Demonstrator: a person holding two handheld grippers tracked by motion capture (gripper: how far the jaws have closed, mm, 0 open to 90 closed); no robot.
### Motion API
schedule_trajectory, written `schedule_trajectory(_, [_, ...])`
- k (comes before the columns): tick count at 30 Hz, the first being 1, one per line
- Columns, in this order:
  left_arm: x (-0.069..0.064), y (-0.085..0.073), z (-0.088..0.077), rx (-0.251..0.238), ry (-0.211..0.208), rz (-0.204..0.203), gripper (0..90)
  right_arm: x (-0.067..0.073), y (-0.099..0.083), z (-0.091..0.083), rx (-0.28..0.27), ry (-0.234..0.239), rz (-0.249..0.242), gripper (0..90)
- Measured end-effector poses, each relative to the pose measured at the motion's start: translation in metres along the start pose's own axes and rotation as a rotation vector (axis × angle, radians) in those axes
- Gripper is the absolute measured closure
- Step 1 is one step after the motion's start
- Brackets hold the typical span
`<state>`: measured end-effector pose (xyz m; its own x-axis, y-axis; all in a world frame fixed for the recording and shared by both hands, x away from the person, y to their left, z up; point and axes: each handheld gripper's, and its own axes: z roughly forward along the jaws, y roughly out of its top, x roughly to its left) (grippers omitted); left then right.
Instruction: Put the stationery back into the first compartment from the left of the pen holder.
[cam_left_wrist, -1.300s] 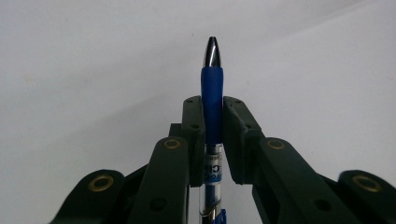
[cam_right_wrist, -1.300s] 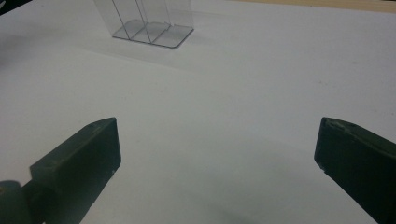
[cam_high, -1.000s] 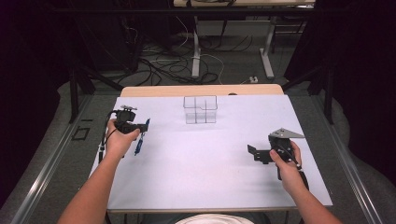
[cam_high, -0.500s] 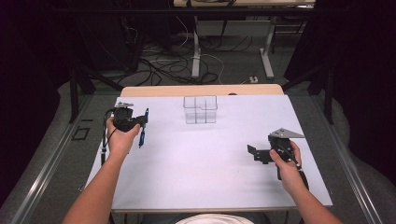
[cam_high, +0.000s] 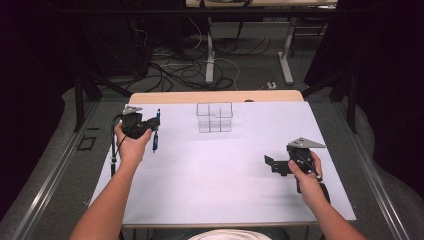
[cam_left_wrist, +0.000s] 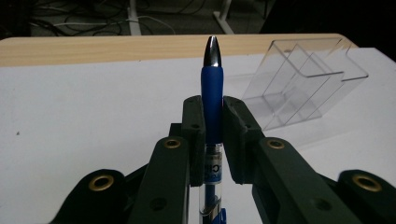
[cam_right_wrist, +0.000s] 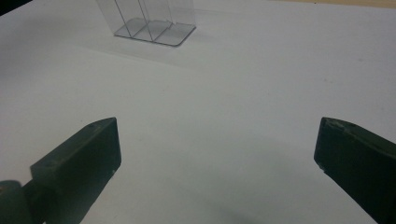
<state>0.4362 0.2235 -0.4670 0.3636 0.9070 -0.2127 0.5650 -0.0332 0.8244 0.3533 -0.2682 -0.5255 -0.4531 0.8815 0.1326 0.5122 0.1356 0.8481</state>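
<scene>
A blue pen (cam_left_wrist: 212, 100) is clamped between the left gripper (cam_high: 146, 122)'s jaws, above the tabletop (cam_high: 215, 175) left of the clear divided organizer (cam_high: 214, 117). The smooth barrel could slip, or the light organizer be knocked; the right gripper (cam_high: 272, 164)'s jaws stand wide, empty.

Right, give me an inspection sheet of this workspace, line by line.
Surface: white sheet over a wooden table.
Job's things: blue pen clamped in the left tool; clear divided organizer standing at the far middle.
Clutter: nothing seen.
Grippers: left tool shut on the pen; right tool open, holding nothing.
Cables: cable hangs from the left tool; loose cables on the floor beyond.
Surroundings: dark, with desk legs.
</scene>
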Motion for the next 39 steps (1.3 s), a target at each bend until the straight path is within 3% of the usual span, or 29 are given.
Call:
schedule_trajectory(13, [-0.032, 0.020, -0.002, -0.092, -0.067, 0.038, 80.0, 0.002, 0.000, 0.000, -0.004, 0.002, -0.002, 0.0])
schedule_trajectory(21, [-0.047, 0.036, 0.004, -0.157, -0.079, 0.063, 80.0, 0.002, 0.001, 0.000, -0.008, 0.004, -0.002, 0.0])
schedule_trajectory(28, [-0.059, 0.051, 0.013, -0.170, -0.083, 0.098, 80.0, 0.002, 0.001, -0.002, -0.011, 0.004, 0.002, 0.0])
schedule_trajectory(39, [-0.075, 0.069, 0.027, -0.221, -0.083, 0.101, 80.0, 0.001, 0.001, -0.004, -0.021, -0.004, 0.008, 0.0])
